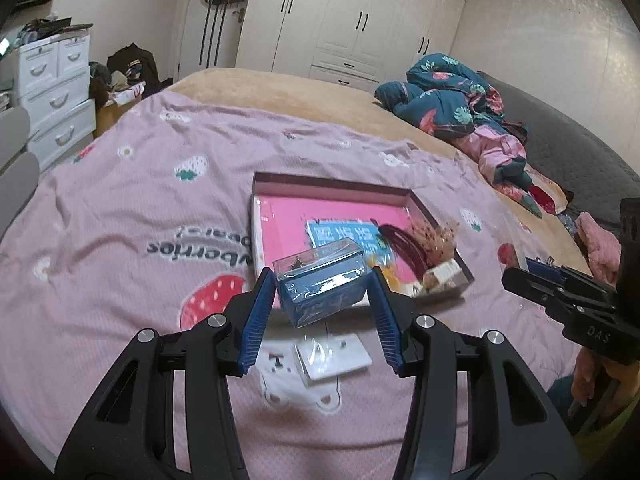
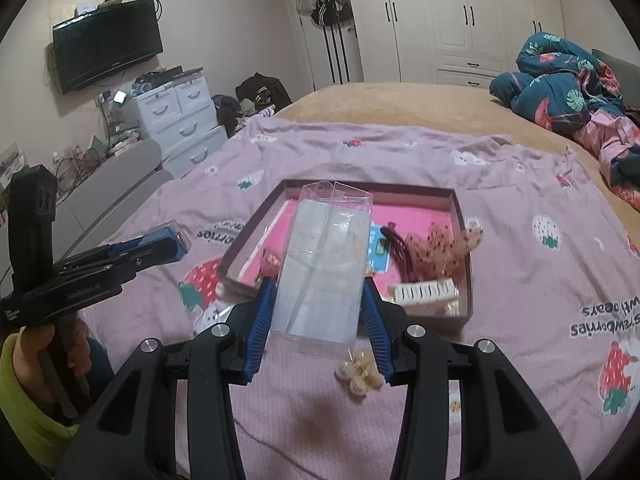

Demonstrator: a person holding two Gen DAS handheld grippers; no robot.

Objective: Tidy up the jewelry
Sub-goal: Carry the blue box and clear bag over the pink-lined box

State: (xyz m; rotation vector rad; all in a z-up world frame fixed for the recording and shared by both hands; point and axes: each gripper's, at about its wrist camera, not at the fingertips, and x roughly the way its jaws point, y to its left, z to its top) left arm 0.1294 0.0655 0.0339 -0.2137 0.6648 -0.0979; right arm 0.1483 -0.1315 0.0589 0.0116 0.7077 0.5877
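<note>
Open blanket on most sides, clutter straight ahead

The pink blanket [image 2: 500, 208] lies bare to the left and right of the shallow tray [image 2: 458, 204], giving free passage there. The tray's raised walls stand ahead, with a hair clip [image 2: 424, 292] and lace bow [image 2: 444, 248] crowding its near right corner. A pale flower piece [image 2: 360, 374] and a white card [image 1: 332, 356] lie near.

Left gripper [image 1: 324, 280] clamps a small clear box with blue insert [image 1: 320, 280], lifted above the pink strawberry blanket [image 1: 120, 208]. Beyond: open tray [image 1: 332, 184] holding hair accessories. White card [image 1: 332, 356] lies below. Right gripper [image 1: 560, 284] at right edge.
</note>
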